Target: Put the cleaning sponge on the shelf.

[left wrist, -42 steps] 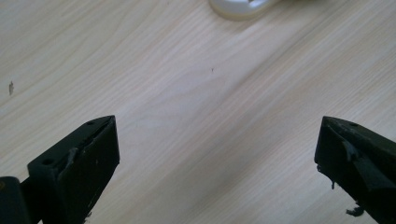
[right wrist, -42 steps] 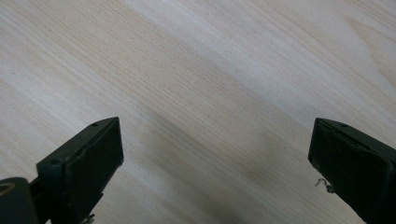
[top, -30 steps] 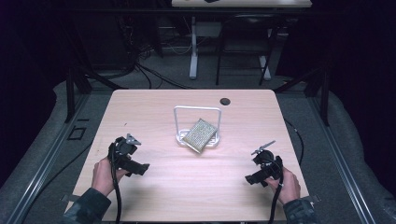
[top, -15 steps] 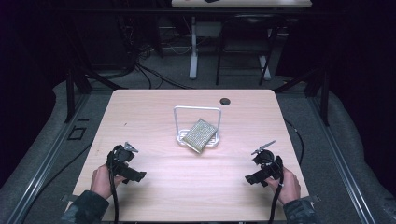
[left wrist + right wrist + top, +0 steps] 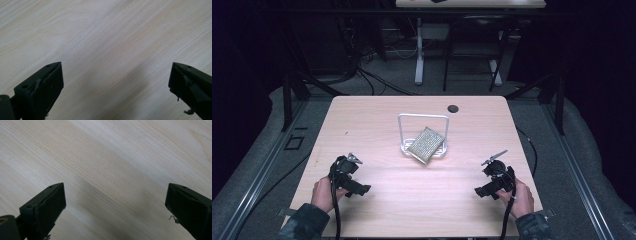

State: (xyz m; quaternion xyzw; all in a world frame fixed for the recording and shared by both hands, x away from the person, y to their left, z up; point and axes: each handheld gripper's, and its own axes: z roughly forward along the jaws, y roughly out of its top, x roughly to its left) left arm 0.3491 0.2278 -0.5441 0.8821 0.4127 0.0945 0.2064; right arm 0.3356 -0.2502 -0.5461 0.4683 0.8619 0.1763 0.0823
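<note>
Holding left gripper (image 5: 362,190) low over table (image 5: 422,195), near left front part; jaws are standing wide apart, nothing between them. We are holding right gripper (image 5: 479,191) near right front part, jaws also spread wide and empty. Both gripper views are showing bare wood between black jaws. Mesh pad (image 5: 426,144) is leaning tilted against white wire rack (image 5: 423,117) at table middle, well apart from both grippers. We are seeing small dark hole (image 5: 453,108) behind rack.
</note>
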